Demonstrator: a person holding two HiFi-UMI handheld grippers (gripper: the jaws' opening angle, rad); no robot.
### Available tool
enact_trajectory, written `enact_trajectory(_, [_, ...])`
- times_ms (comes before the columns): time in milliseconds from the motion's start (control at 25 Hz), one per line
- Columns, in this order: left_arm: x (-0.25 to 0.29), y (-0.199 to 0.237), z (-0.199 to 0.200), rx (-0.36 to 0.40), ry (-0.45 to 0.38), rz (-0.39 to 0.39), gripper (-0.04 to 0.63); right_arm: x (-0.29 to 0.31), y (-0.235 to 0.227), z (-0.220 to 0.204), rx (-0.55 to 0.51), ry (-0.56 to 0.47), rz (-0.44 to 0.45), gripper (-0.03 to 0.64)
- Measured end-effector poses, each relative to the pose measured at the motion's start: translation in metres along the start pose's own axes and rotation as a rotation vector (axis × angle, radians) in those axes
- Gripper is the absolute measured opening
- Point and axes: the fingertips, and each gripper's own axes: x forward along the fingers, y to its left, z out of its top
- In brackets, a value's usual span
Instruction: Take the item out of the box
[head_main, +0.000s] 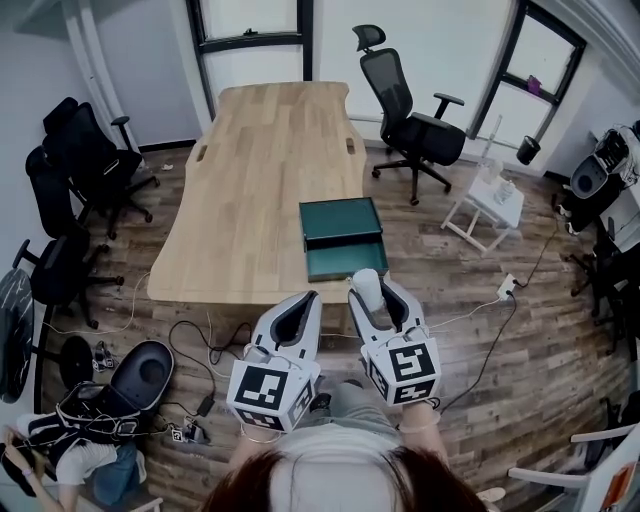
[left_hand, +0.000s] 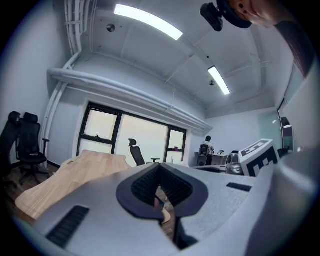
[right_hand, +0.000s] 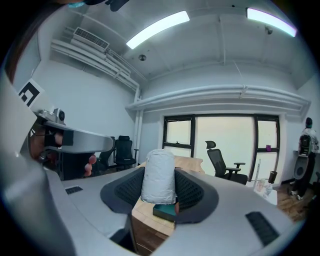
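Wooden tabletop (head_main: 260, 180) carries open green box (head_main: 342, 238) at near edge. Right gripper (head_main: 368, 292) clamps white wrapped item (right_hand: 159, 175), clear of box, near body. Left gripper (head_main: 301, 306) closed, empty. Advice: firm even squeeze, item upright, no tilt.

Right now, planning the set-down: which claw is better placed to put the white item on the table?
Right: the right claw clamps the white item, outside the green box. The left claw is shut and empty.
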Motion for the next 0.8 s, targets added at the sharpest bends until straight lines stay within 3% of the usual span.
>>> enact_trajectory(800, [-0.012, -0.066, -0.007, 0.007, 0.02, 0.023, 0.008, -0.071, -0.01, 0.006, 0.007, -0.063, 0.048, 0.201])
